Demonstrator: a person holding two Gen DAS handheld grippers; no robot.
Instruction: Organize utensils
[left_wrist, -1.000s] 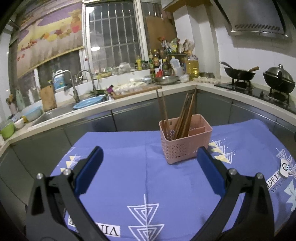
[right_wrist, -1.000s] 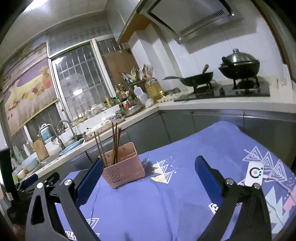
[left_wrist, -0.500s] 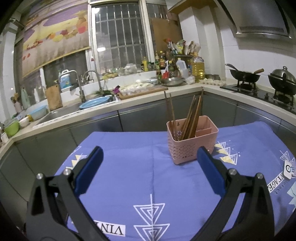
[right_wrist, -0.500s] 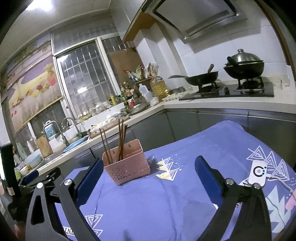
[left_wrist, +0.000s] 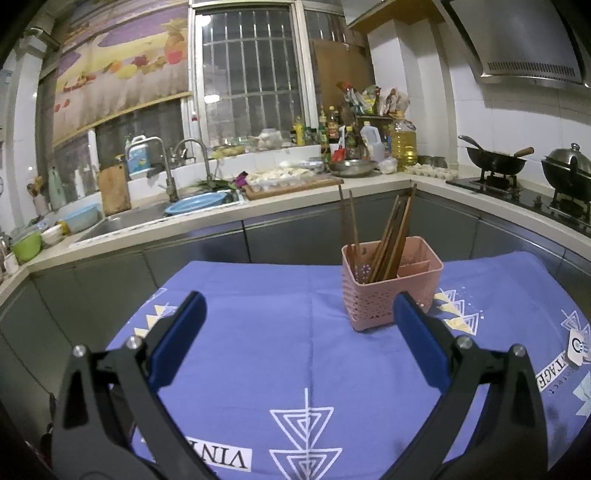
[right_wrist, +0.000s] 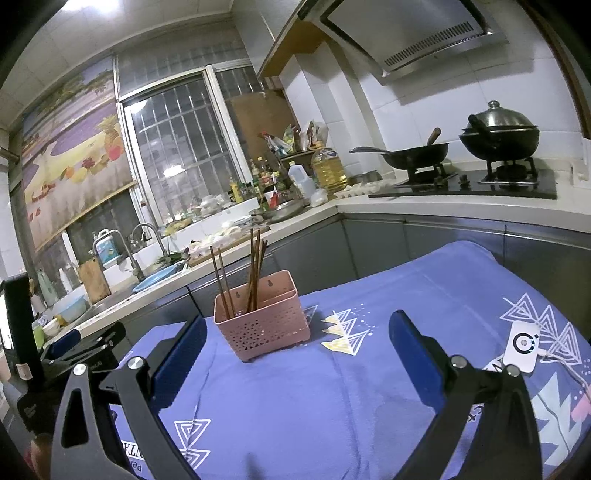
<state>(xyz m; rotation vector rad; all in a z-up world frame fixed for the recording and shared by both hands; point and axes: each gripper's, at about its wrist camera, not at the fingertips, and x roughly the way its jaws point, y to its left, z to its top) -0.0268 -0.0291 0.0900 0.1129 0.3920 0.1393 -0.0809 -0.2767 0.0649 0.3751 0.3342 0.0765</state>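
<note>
Two hand-held grippers: both hover above the blue patterned cloth (left_wrist: 295, 350), empty.
Left hand-held gripper (left_wrist: 295, 325): jaws spread wide, blue pads facing each other across bare cloth, nothing between them.
Right hand-held gripper (right_wrist: 297, 341): jaws likewise spread wide and holding nothing; in its view the left tool shows at the far left edge.
Pink basket (left_wrist: 391, 291): perforated plastic holder standing upright on the cloth, ahead of the left hand-held gripper and a little to its right side, near the right finger's tip in that view; in the right wrist view (right_wrist: 264, 319) it sits ahead and toward the left finger.
Chopsticks (left_wrist: 388, 240): dark wooden sticks standing in the basket, a pair near upright at one end, the rest leaning in a bundle; all in the larger compartment, a divider sets off a narrower section that looks empty.
White tag (right_wrist: 522, 345): small card with a round mark, lying flat on the cloth to the right, well apart from the basket.
Counter (left_wrist: 221, 218): kitchen worktop behind the cloth, carrying a sink, bottles and a chopping board.
Stove (right_wrist: 480, 181): two dark pans on burners, far right.
</note>
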